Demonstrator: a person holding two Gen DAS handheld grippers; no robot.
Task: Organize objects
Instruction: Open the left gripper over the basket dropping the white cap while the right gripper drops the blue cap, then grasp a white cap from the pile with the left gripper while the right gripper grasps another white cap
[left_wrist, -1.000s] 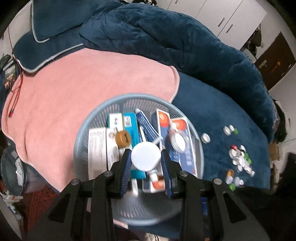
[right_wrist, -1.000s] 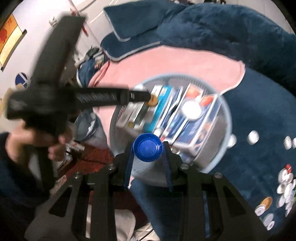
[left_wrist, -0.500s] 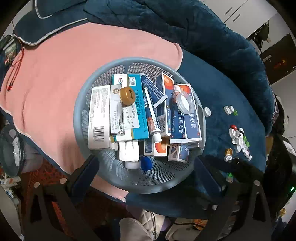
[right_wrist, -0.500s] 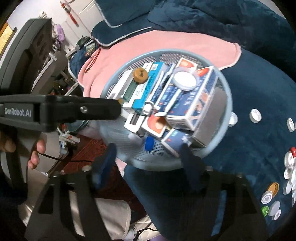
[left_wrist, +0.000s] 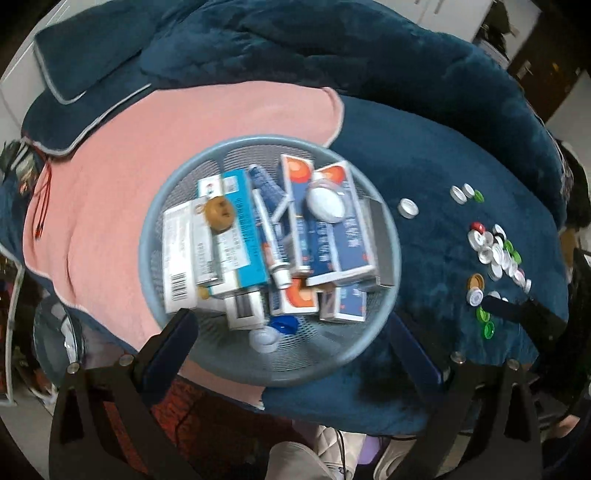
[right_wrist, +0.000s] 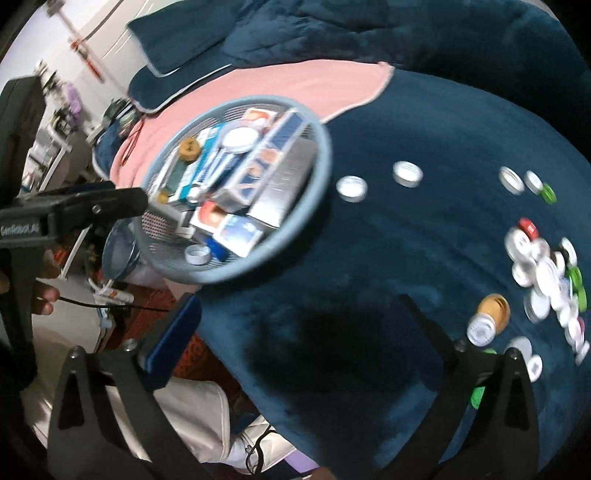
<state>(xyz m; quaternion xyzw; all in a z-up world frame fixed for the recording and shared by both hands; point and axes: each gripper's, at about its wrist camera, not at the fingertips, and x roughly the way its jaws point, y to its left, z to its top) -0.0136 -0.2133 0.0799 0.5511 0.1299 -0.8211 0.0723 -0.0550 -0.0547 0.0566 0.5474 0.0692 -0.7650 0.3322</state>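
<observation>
Left gripper (left_wrist: 291, 343) gapes wide, empty, over the basket (left_wrist: 388, 317) of boxes; white cap (left_wrist: 264, 339) and blue cap (left_wrist: 282, 325) inside. Right gripper (right_wrist: 303, 325), wide, empty, over bare blanket (right_wrist: 424, 236); loose caps (right_wrist: 546, 273) near the edge.

A dark blue blanket (left_wrist: 424, 155) covers the bed, bunched in thick folds at the far side. A pink towel (left_wrist: 122, 177) lies over its left part. A blue pillow (left_wrist: 85, 55) with pale piping sits at the far left. White cabinet doors (left_wrist: 454, 14) stand far right, beside a dark brown door (left_wrist: 543, 74). A red cord (left_wrist: 42, 206) hangs at the left edge.
</observation>
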